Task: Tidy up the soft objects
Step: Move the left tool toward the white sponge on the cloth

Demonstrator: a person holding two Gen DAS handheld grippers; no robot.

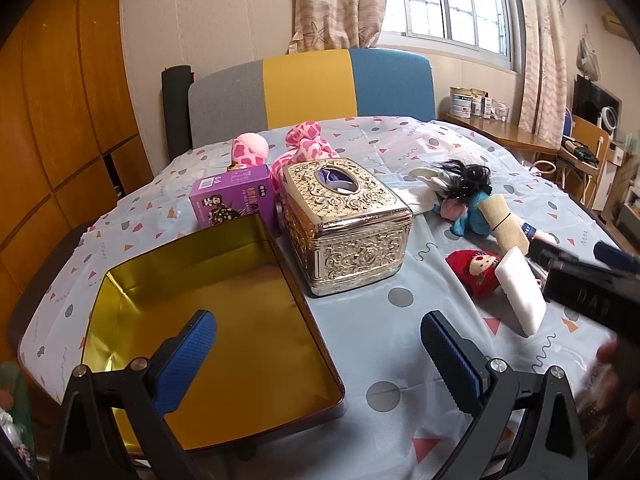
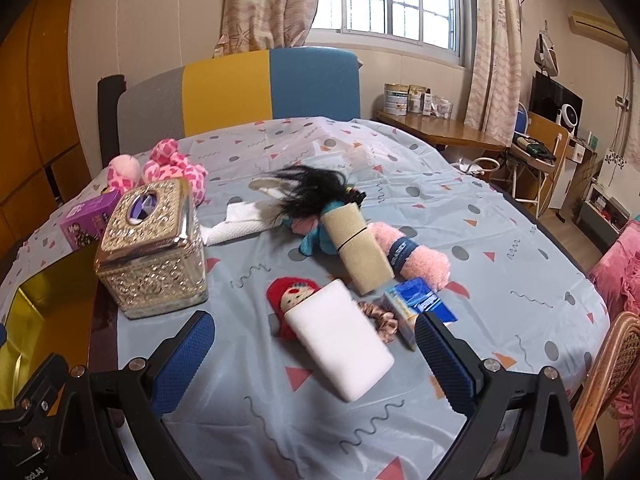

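My left gripper [image 1: 318, 354] is open and empty above the near edge of an empty gold tin box [image 1: 208, 320]. My right gripper [image 2: 316, 356] is open and empty just short of a white sponge block [image 2: 340, 344], which lies partly over a red-hooded doll [image 2: 290, 296]. Behind them lie a black-haired doll in blue [image 2: 316, 204], a tan roll [image 2: 358, 254], a pink rolled towel [image 2: 416, 256], a brown scrunchie [image 2: 382, 318] and a blue tissue pack [image 2: 418, 308]. A pink spotted plush [image 1: 304, 146] lies at the far left.
An ornate gold tissue box [image 1: 348, 224] stands beside the tin, with a purple carton [image 1: 234, 200] behind it. A white paper towel [image 2: 236, 224] lies near the doll. A chair back [image 1: 312, 84] stands beyond the table [image 1: 392, 420]. A wicker chair [image 2: 612, 364] is at the right.
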